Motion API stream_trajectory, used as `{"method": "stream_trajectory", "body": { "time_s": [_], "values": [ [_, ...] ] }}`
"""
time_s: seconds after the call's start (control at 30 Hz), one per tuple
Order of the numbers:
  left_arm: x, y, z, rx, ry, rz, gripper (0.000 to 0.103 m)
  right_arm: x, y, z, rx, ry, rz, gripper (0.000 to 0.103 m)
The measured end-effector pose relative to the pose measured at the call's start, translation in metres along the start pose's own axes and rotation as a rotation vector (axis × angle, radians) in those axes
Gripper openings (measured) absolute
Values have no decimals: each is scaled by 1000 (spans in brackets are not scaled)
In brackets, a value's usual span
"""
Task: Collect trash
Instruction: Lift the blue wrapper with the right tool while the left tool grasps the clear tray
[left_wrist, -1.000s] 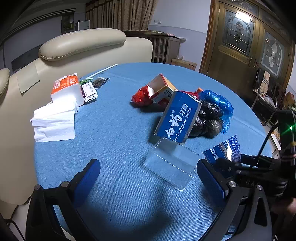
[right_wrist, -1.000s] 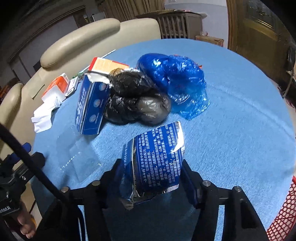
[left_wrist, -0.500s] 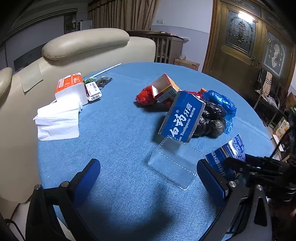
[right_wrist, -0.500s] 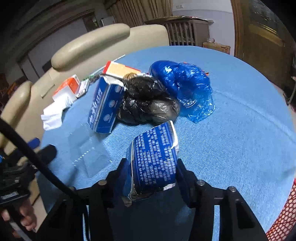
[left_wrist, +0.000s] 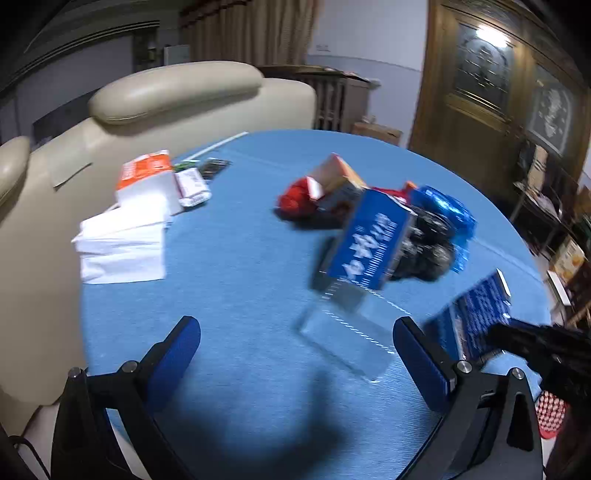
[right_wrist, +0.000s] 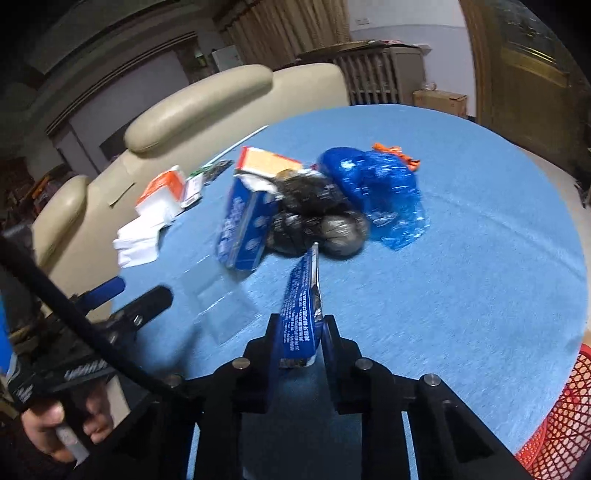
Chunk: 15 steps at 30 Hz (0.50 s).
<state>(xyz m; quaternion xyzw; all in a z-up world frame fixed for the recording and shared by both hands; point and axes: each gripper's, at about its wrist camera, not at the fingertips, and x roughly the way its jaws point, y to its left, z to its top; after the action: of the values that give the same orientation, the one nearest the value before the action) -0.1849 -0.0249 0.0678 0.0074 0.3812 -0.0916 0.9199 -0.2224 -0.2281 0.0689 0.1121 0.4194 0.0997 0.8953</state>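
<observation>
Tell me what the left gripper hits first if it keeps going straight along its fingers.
Probably bare blue tablecloth: the left gripper stands open, angled down at it. The clear plastic packet lies just right of that line; depth is hard to judge.

Dim indoor light; a lamp glares on the door (left_wrist: 484, 35) at upper right. Both views are motion-blurred, fisheye-bent, with black corners. A soft shadow darkens the worktop (left_wrist: 258, 424).

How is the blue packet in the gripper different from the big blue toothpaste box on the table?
The blue packet is thin, flattened foil pinched in the right gripper and lifted off the table; the toothpaste box is thick cardboard, standing tilted against the black bags. The packet carries small white print, the box large white characters. Both are blue with white writing.
</observation>
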Motion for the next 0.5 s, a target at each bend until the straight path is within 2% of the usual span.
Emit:
{"method": "stream_trajectory", "body": {
  "time_s": [0.13, 0.27, 0.43, 0.47, 0.5],
  "values": [
    [-5, 25, 0, -45, -12, 50, 103, -5, 14, -2, -30, -12, 28, 22],
    [-4, 47, -4, -84, -7, 84, 103, 1, 34, 0, -65, -17, 104, 24],
    [-4, 55, -8, -105, 1, 84, 103, 3, 48, 1, -111, -41, 126, 28],
    [-3, 53, -8, -101, 0, 82, 103, 1, 48, 1, -115, -49, 122, 29],
    [-2, 52, -8, -97, 1, 77, 103, -1, 47, 1, -133, -52, 108, 37]
  ]
}}
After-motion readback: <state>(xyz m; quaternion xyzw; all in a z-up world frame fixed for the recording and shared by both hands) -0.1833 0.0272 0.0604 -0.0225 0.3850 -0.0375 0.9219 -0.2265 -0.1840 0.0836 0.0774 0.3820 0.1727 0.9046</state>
